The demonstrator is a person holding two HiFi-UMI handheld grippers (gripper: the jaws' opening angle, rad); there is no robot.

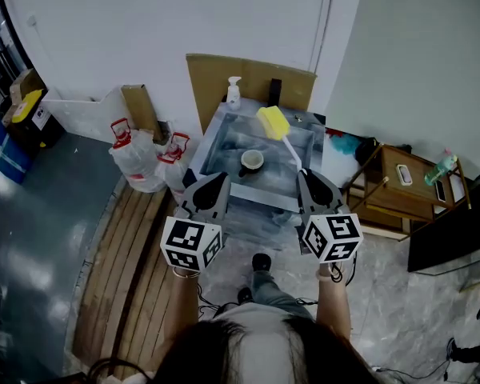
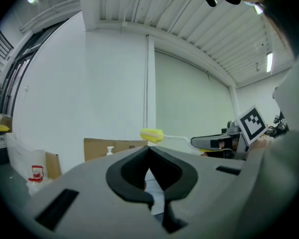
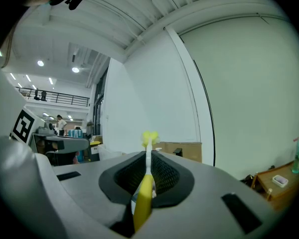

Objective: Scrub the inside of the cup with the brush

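A cup [image 1: 251, 161] with a pale inside stands in the metal sink [image 1: 224, 134] ahead of me. My right gripper [image 1: 311, 181] is shut on the brush [image 1: 274, 124], whose yellow sponge head sticks up over the sink's back right. In the right gripper view the brush handle [image 3: 144, 198] runs between the jaws and its head [image 3: 149, 138] points up. My left gripper [image 1: 210, 192] is shut with nothing in it, near the sink's front left edge. The left gripper view shows its jaws [image 2: 148, 150] closed together and the brush head [image 2: 151, 135] beyond.
A soap bottle [image 1: 234, 94] stands at the sink's back edge before a cardboard sheet [image 1: 248, 78]. Two water jugs [image 1: 136, 158] sit left of the sink. A wooden side table [image 1: 404, 184] with a green bottle [image 1: 440, 169] is on the right. Wooden planks [image 1: 128, 270] lie on the floor.
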